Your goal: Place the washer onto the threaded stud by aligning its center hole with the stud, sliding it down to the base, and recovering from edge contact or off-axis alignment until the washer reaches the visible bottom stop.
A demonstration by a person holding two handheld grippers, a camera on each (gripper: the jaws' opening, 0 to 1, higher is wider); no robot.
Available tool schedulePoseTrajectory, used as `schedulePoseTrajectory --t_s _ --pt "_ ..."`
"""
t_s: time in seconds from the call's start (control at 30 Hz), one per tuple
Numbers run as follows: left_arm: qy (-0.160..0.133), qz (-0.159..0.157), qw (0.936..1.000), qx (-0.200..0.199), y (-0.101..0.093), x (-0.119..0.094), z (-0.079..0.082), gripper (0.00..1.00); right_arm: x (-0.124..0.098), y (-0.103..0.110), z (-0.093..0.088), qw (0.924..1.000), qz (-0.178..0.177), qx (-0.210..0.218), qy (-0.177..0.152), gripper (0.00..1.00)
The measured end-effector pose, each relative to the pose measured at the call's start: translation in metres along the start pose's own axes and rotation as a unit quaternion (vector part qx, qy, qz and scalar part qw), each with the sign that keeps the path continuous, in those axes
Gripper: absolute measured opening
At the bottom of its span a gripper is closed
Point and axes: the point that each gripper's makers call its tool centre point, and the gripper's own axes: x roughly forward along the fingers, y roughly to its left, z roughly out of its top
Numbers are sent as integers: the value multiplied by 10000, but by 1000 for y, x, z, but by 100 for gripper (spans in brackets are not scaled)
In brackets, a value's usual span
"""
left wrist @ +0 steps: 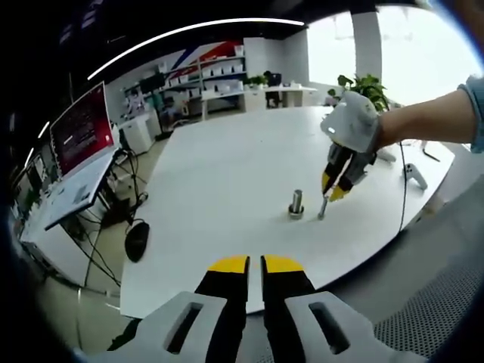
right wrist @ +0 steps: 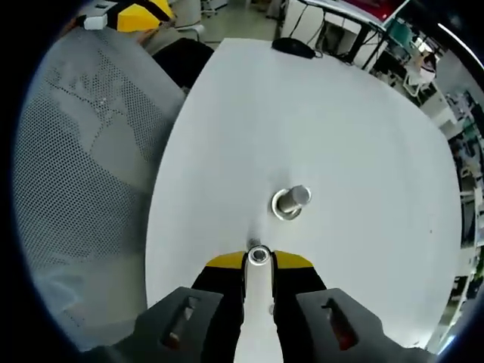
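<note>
A short threaded steel stud (left wrist: 296,203) (right wrist: 291,200) stands upright on its round base on the white table (left wrist: 227,166) (right wrist: 340,121). In the right gripper view my right gripper (right wrist: 259,261) is shut on a small silver washer (right wrist: 259,255), held on edge a little short of the stud and to its left. From the left gripper view, the right gripper (left wrist: 333,190) hangs just right of the stud, with the washer (left wrist: 323,209) at its tips near the tabletop. My left gripper (left wrist: 255,265) is back at the table's near edge, jaws together, holding nothing.
A grey mesh chair (right wrist: 91,151) stands beside the table edge. A black mouse (left wrist: 137,240) lies on the floor by a side desk with a red-lit monitor (left wrist: 79,128). A small white device (left wrist: 414,175) and a cable (left wrist: 403,189) lie at the table's right side.
</note>
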Motion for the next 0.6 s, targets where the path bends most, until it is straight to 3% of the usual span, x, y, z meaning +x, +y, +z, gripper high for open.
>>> schedulePoseTrajectory --t_s 0.6 --pt "-20 10 10000 -42 1 0 0 3 38 3 -11 9986 134 -136 498 13"
